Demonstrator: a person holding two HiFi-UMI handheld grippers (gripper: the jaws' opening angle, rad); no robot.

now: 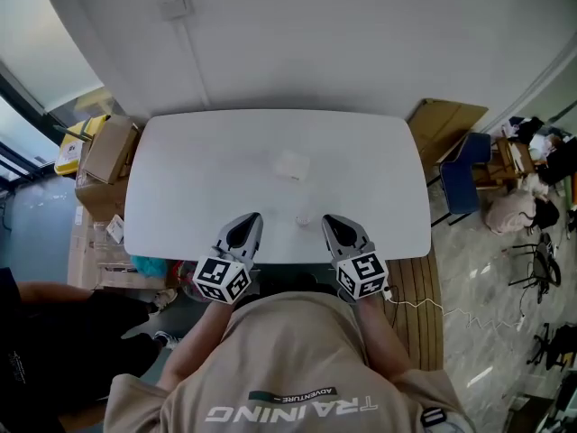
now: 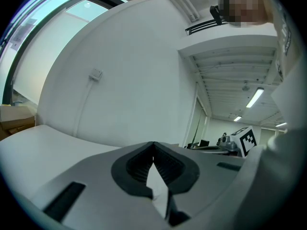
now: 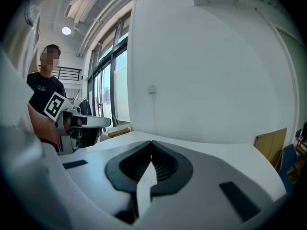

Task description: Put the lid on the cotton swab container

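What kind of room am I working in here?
Probably an office or lab workspace rather than a home. A plain white table has cardboard boxes stacked beside it, there are tall windows along one side, and strip lights hang from an open ceiling.

Two hand-held grippers, one white table, one clear container, one small lid

White table, clear container near its middle, small lid toward near edge.
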